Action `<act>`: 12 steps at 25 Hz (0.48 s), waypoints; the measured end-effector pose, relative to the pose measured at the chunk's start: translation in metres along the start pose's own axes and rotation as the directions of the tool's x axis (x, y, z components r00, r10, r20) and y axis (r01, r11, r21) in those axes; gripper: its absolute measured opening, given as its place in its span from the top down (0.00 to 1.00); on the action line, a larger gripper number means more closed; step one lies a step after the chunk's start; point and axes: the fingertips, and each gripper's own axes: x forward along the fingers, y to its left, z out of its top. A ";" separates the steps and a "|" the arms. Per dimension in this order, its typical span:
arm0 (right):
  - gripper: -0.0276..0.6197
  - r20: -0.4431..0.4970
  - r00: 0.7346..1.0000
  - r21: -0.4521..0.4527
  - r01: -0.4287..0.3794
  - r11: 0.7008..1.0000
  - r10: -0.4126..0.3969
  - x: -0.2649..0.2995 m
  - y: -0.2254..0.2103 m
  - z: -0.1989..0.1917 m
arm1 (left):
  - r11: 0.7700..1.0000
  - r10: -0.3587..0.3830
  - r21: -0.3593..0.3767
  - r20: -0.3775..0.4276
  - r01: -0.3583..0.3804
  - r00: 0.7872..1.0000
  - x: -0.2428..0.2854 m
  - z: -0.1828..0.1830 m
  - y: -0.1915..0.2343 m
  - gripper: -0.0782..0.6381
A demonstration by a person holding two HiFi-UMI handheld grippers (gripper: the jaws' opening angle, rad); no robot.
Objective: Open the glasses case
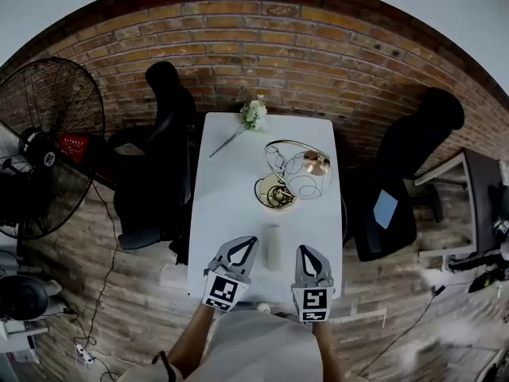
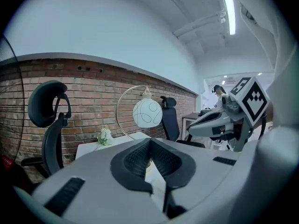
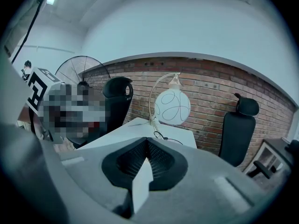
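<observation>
- Left gripper [image 1: 251, 243] and right gripper [image 1: 307, 252] are side by side at the near end of the white rectangular table [image 1: 227, 189], both jaw pairs closed.
- Between the two jaw pairs lies a pale oblong glasses case [image 1: 273, 247], with only narrow gaps on either side.
- Ahead of the right jaws is a short bare strip, then the gold-arched lamp with white globe [image 1: 290, 173] and its coiled base block the way.
- Ahead of the left jaws the tabletop is bare up to the white flower sprig [image 1: 253, 114] at the far end.
- Outboard of the left jaws, a black high-backed office chair [image 1: 163, 157] crowds the table edge.
- Outboard of the right jaws, a second black chair [image 1: 406, 173] stands just off the table.
- A red brick wall [image 1: 262, 46] closes the far end.
- A large black floor fan [image 1: 44, 146] stands far out to the left, well apart.
</observation>
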 end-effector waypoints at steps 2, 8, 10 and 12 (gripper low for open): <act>0.95 -0.016 1.000 0.007 0.006 1.000 -0.006 0.007 -0.001 -0.008 | 1.000 -0.015 0.002 -0.011 0.015 1.000 0.008 -0.007 0.002 0.89; 0.95 -0.069 0.997 0.017 0.016 1.000 -0.015 0.020 0.000 -0.031 | 0.998 -0.059 -0.002 -0.052 0.059 0.997 0.023 -0.029 0.004 0.89; 0.95 -0.081 0.997 0.024 0.020 1.000 -0.018 0.023 0.002 -0.037 | 0.997 -0.074 -0.005 -0.062 0.074 0.995 0.025 -0.035 0.003 0.89; 0.95 -0.091 0.996 0.028 0.025 0.999 -0.022 0.025 0.004 -0.042 | 0.996 -0.087 -0.010 -0.067 0.086 0.994 0.026 -0.040 0.003 0.89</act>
